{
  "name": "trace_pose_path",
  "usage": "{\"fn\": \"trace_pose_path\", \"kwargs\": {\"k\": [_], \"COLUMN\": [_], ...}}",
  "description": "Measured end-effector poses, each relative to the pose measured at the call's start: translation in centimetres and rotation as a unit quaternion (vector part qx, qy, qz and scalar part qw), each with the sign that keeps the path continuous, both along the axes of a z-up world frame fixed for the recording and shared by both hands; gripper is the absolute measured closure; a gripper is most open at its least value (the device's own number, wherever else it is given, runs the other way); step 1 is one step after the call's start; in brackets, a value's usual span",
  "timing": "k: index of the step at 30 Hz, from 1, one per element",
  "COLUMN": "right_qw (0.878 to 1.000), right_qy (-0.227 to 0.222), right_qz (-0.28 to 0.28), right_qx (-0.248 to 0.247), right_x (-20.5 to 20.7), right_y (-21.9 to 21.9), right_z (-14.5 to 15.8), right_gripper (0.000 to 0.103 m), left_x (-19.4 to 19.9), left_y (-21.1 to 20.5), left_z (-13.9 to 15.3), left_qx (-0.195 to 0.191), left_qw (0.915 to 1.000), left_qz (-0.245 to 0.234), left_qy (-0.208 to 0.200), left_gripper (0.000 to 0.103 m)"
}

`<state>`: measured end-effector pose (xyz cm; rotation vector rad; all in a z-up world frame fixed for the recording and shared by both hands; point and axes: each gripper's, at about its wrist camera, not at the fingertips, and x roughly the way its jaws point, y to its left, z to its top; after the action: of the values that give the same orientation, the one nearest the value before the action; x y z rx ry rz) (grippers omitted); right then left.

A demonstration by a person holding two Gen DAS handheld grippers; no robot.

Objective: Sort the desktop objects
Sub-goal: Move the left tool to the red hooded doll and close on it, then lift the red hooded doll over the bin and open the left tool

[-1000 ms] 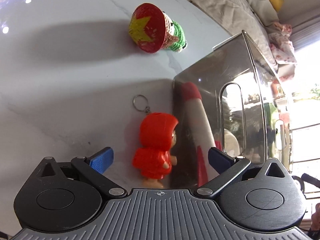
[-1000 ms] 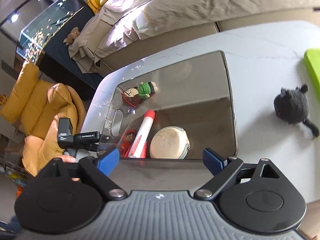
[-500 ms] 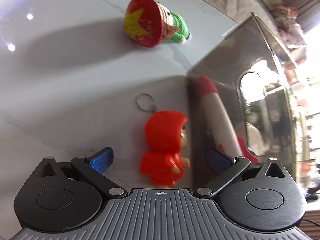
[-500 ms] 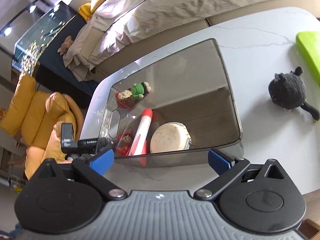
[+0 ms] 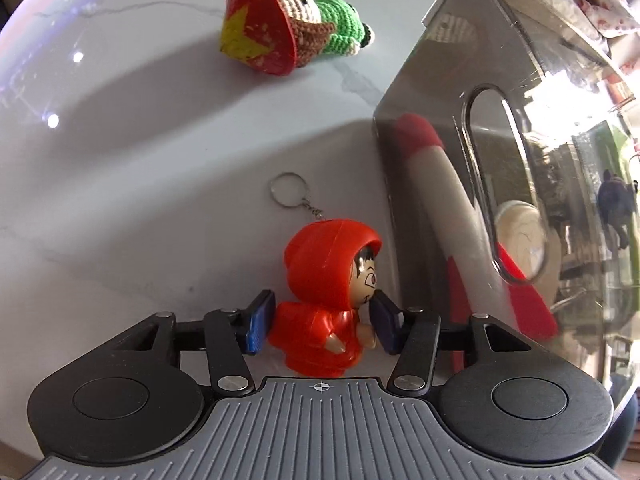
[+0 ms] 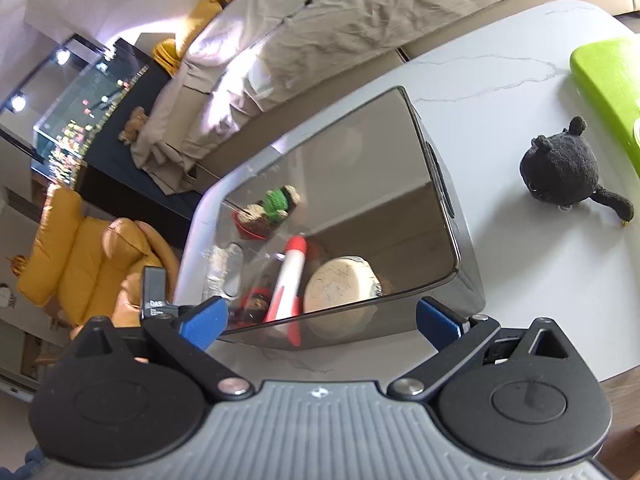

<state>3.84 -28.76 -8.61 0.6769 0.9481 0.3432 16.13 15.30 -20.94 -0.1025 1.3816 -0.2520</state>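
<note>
Left tongs (image 5: 322, 326) are closing around the red-hooded keychain figure (image 5: 332, 300) on the white table (image 5: 140, 200), pads at its sides, beside the smoked clear bin (image 6: 400, 216). Right tongs (image 6: 320, 320) I hold wide apart, gripping nothing. I read "DAS" on a black block (image 6: 154, 294). Bin contents: rocket (image 6: 290, 280), round tan object (image 6: 340, 284).

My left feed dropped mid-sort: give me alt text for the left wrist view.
The left gripper is closing its blue pads around a red-hooded figurine keychain on the white marble table, beside a smoky transparent bin holding a red-and-white toy rocket. Farther off lies a crocheted doll in a red star hat.
</note>
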Motion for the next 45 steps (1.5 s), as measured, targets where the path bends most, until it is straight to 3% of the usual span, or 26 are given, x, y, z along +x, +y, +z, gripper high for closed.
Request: {"fn": "trace_pose_path", "kwargs": {"k": [3,7,10,13,17,22,28,34,37,45], "right_qw": [1.0,0.998,0.996,0.993,0.99,0.986,0.986,0.985,0.985,0.987], "right_qy": [-0.015,-0.024,-0.031,-0.039,-0.058,-0.066,-0.044,-0.013,-0.004,0.002], "right_qz": [-0.007,-0.02,-0.03,-0.041,-0.049,-0.07,-0.102,-0.116,-0.113,-0.103], "right_qx": [0.02,0.05,0.074,0.099,0.122,0.133,0.124,0.124,0.126,0.126], "right_x": [-0.7,-1.0,-0.9,-0.9,-1.7,-3.1,-3.3,-2.4,-2.0,-2.2], "right_y": [-1.4,-3.2,-4.3,-5.0,-5.9,-8.2,-10.7,-11.8,-11.6,-11.0], "right_z": [-0.1,-1.0,-1.8,-2.4,-2.6,-3.1,-5.3,-7.7,-8.4,-8.3], "right_gripper": [0.001,0.001,0.001,0.001,0.001,0.0,0.0,0.0,0.0,0.0], "left_x": [-1.1,-1.6,-0.8,1.2,3.5,4.0,4.8,4.6,5.5,5.5], "left_y": [1.5,1.2,-1.8,-6.8,-14.1,-19.2,-22.5,-23.8,-24.2,-23.0], "left_z": [3.8,11.9,16.5,17.7,12.9,6.4,1.8,0.0,-0.4,-0.7], "left_qx": [0.01,0.004,-0.02,-0.036,-0.028,0.037,0.145,0.199,0.199,0.179], "left_qw": [0.9998,0.9978,0.9947,0.9919,0.9939,0.9864,0.9582,0.9301,0.9287,0.9366], "left_qz": [0.012,0.013,0.003,-0.021,-0.062,-0.147,-0.24,-0.301,-0.306,-0.296], "left_qy": [-0.015,-0.064,-0.101,-0.12,-0.087,-0.064,-0.058,-0.068,-0.066,-0.055], "left_gripper": [0.047,0.047,0.047,0.047,0.047,0.047,0.047,0.047,0.046,0.046]}}
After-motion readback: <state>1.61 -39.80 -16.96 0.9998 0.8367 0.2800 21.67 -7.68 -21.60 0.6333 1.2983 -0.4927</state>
